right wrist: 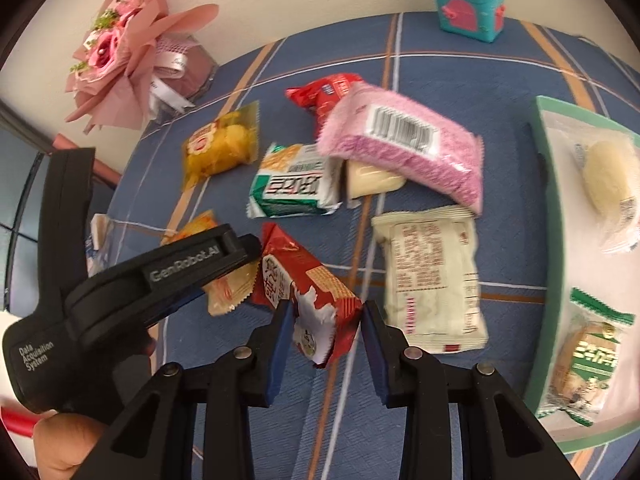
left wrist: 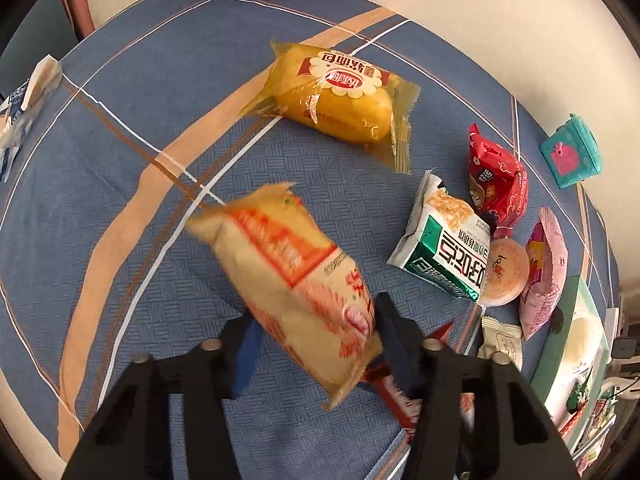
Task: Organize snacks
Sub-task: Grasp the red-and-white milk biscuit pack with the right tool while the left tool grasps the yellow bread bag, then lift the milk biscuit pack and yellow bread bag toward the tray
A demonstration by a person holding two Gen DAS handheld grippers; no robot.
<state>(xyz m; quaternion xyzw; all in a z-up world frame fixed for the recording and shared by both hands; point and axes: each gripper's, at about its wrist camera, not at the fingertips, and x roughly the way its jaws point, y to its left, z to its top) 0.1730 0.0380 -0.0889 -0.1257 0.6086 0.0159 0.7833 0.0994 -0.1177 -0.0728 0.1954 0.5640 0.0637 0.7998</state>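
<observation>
- The left tongs are clamped on a pale yellow snack packet with orange print, low and centre in the left wrist view; the packet is blurred and stands off the blue plaid cloth of the table.
- The right tongs hold a red biscuit packet between their blue pads, low and centre in the right wrist view.
- A green-rimmed tray fills the right edge of the right wrist view. It holds a clear-wrapped pale bun at the top and a green-and-white wrapped pastry lower down.
- Loose on the table, at centre frame: a pink packet tilted over a small pale cup, a green-and-white packet, a cream packet, a yellow bread packet and a red packet.
- A teal box with a pink front stands at the upper right; whether anything is inside cannot be told.
- A pink paper bouquet sits at the upper left.
</observation>
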